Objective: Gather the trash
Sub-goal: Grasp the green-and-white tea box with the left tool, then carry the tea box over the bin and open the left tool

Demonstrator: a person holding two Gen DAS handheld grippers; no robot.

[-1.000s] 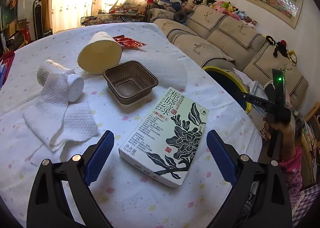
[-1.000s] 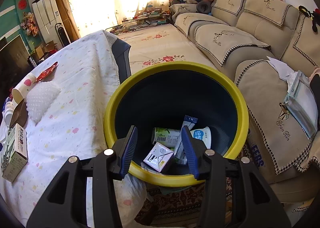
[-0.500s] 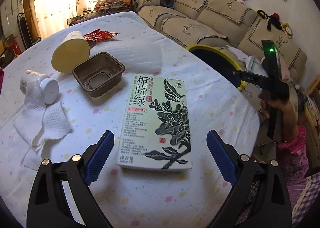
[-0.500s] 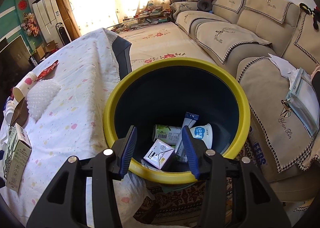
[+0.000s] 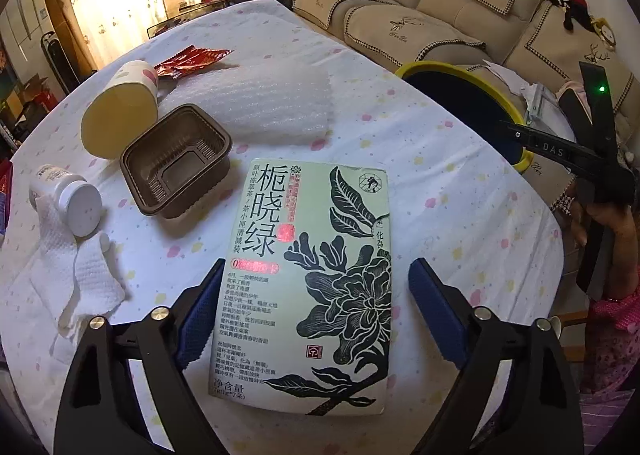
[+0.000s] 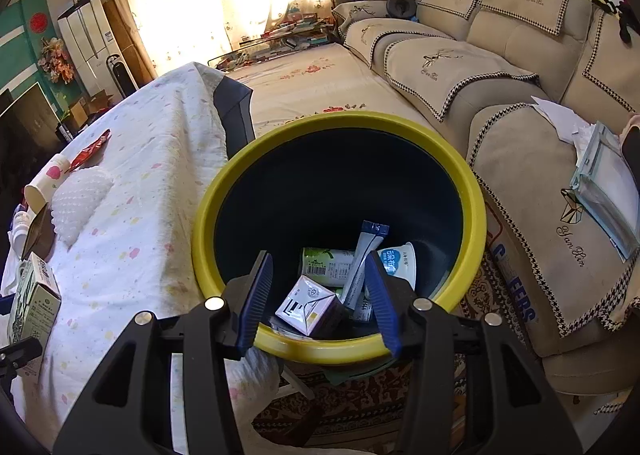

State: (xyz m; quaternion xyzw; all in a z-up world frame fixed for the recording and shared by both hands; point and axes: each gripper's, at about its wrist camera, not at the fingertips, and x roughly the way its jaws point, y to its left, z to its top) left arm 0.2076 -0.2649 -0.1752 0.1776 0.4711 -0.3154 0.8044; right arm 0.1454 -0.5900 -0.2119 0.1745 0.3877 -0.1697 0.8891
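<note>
A pale green tea box point(image 5: 308, 275) with black flower print lies flat on the table. My left gripper point(image 5: 316, 295) is open, its blue pads on either side of the box's near half, apart from it. The box also shows at the left edge of the right wrist view point(image 6: 32, 303). My right gripper point(image 6: 318, 295) is open and empty above the yellow-rimmed trash bin point(image 6: 472, 191), which holds several cartons, a cup and a sachet. The bin also shows in the left wrist view point(image 5: 452, 69).
On the flowered tablecloth point(image 5: 440, 191) lie a brown plastic tray point(image 5: 176, 165), a tipped paper cup point(image 5: 120, 119), a red wrapper point(image 5: 192, 59), white foam wrap point(image 5: 264, 103), a white bottle point(image 5: 68, 195) and paper towels point(image 5: 76, 279). A beige sofa point(image 6: 500, 67) stands behind the bin.
My left gripper has moved forward and down over the tea box, so its pads now flank the box. My right gripper has opened a little above the bin.
</note>
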